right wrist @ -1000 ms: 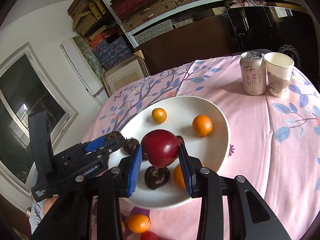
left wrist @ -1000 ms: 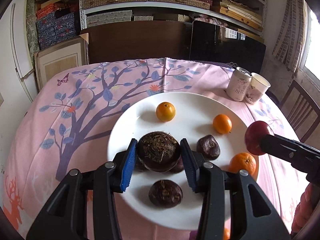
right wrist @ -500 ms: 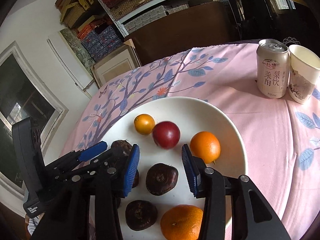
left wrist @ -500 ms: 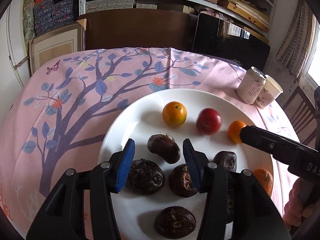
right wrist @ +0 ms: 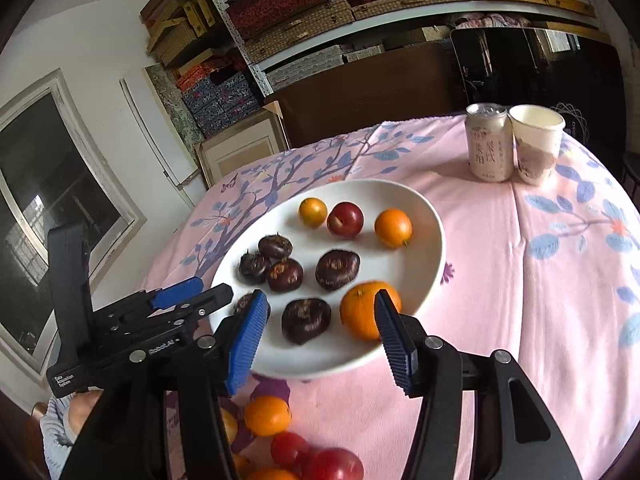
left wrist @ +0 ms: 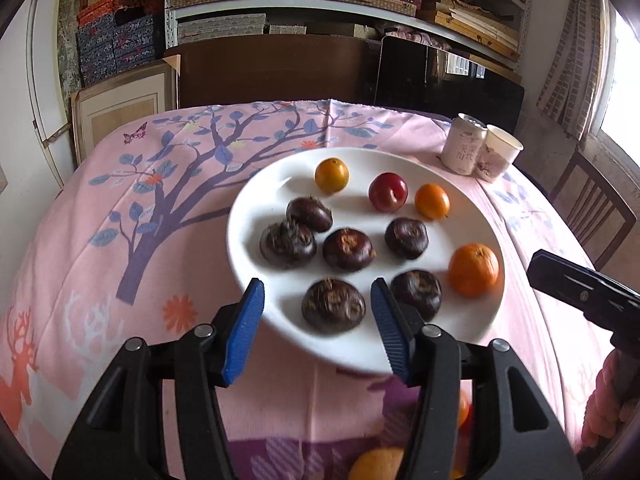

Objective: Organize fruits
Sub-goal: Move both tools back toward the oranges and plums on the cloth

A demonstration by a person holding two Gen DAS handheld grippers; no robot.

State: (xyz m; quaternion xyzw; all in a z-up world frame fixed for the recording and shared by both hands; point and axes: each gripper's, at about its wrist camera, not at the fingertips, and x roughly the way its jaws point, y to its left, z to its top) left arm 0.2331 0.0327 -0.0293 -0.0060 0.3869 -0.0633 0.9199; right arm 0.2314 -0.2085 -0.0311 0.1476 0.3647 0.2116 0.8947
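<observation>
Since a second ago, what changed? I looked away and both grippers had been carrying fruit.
Both let go. The left gripper set its dark brown water chestnut on the white round plate; the right gripper set down the round red plum between the oranges. Both jaws have just been opening, hold nothing, and both grippers pulled back. The drink can and paper cup stayed put.

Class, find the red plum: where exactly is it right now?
The red plum lies at the far side of the white plate, between two small oranges, in both wrist views.
</observation>
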